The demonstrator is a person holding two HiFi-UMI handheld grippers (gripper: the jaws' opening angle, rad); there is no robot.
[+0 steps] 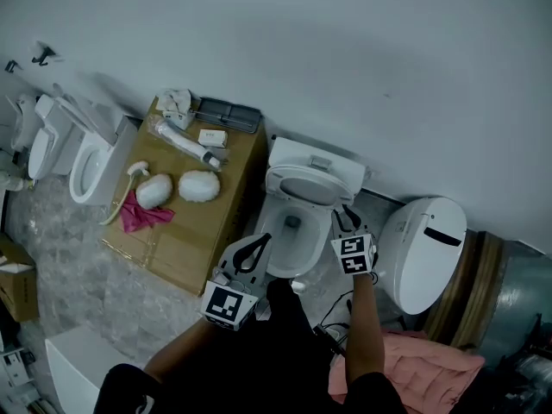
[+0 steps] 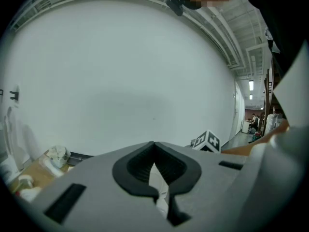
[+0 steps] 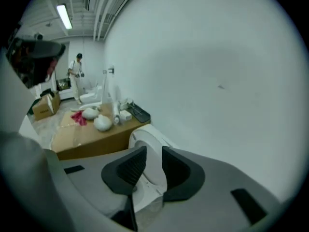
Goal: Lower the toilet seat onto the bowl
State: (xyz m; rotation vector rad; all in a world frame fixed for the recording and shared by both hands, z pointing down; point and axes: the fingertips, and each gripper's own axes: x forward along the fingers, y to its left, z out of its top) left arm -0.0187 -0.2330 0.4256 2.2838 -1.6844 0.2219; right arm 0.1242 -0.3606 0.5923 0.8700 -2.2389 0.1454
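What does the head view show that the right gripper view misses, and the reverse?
Only the head view: the left claw, a second toilet with its lid closed at the right, and a pink garment. Only the right gripper view: a lit ceiling lamp, a person standing far off, and a close look at the right claw, jaws apart, gripping nothing. Both: the toilet with its seat raised, and the cardboard box bearing a red cloth.

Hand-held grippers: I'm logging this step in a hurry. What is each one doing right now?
Left hand-held gripper: closed, holding nothing.
Right hand-held gripper: open, jaws apart, gripping nothing.
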